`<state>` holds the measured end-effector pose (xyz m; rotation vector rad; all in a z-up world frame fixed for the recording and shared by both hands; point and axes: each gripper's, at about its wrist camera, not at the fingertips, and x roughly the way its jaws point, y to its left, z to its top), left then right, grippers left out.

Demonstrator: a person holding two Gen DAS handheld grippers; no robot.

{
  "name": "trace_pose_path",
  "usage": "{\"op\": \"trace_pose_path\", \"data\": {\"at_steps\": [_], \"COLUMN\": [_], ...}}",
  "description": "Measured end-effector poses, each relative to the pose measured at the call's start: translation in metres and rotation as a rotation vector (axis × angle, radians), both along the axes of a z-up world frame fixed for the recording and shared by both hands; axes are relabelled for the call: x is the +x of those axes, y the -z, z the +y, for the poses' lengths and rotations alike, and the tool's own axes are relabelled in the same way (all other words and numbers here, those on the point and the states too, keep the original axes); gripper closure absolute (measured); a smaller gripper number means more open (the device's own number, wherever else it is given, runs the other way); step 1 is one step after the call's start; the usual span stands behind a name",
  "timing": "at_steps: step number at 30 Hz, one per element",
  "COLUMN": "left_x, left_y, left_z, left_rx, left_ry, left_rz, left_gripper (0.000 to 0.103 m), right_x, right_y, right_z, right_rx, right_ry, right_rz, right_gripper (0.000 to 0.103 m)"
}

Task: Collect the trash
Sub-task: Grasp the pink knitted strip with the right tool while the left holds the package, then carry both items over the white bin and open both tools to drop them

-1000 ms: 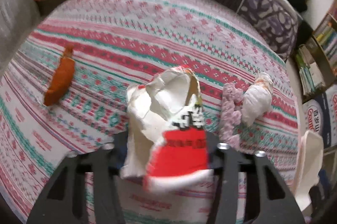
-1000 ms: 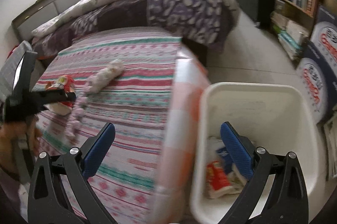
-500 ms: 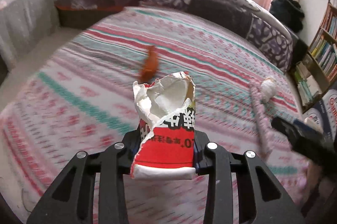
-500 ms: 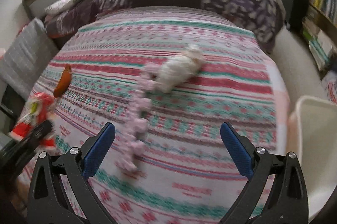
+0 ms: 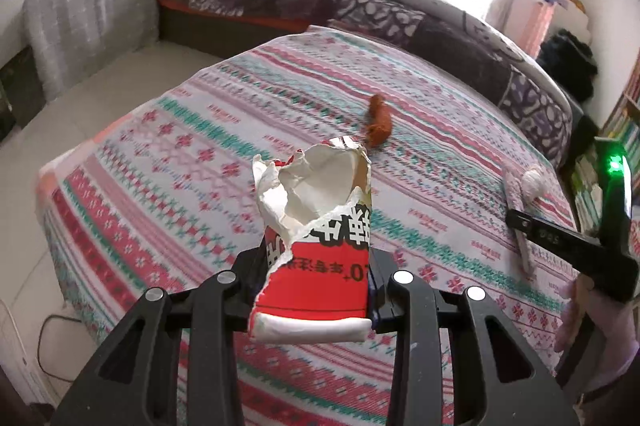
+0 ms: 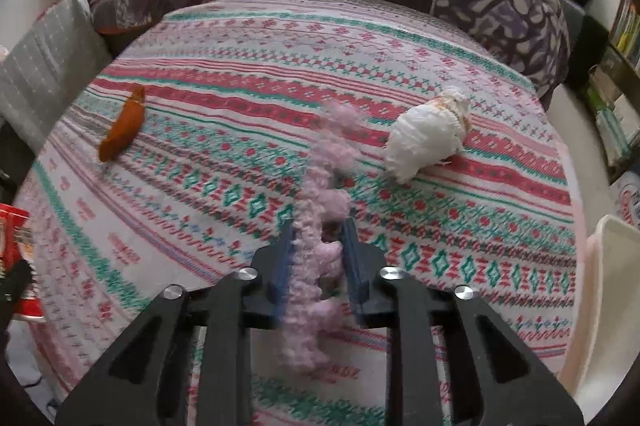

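A striped bedspread fills my view, a white bin at its right edge. My left tongs clamp a torn red cup above the bed. My right tongs have just been closing around a fluffy pink strip. A white wad and orange scrap lie farther off.

Torn paper cup, fuzzy yarn strip, woven bedspread

I log: bedspread striped pink, red, teal; torn cup red with white inside; fluffy strip pale pink; wrapper orange.
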<state>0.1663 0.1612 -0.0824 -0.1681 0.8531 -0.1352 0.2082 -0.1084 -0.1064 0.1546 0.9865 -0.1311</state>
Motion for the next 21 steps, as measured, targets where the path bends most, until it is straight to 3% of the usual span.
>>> {"op": "trace_pose_path", "data": {"at_steps": [9,21], "left_x": [-0.023,-0.051], "left_y": [-0.003,-0.021], "left_z": [0.016,-0.004], "left_rx": [-0.021,-0.010], "left_ry": [-0.077,-0.075], "left_rz": [-0.026,-0.071], "left_gripper": [0.067,0.067], "right_x": [-0.038,-0.090], "right_y": [-0.031,-0.068], "right_z": [0.007,0.009], "right_rx": [0.056,0.031], "right_ry": [-0.022,-0.058], "right_rz": [-0.114,-0.227], "right_gripper": [0.081,0.081]}}
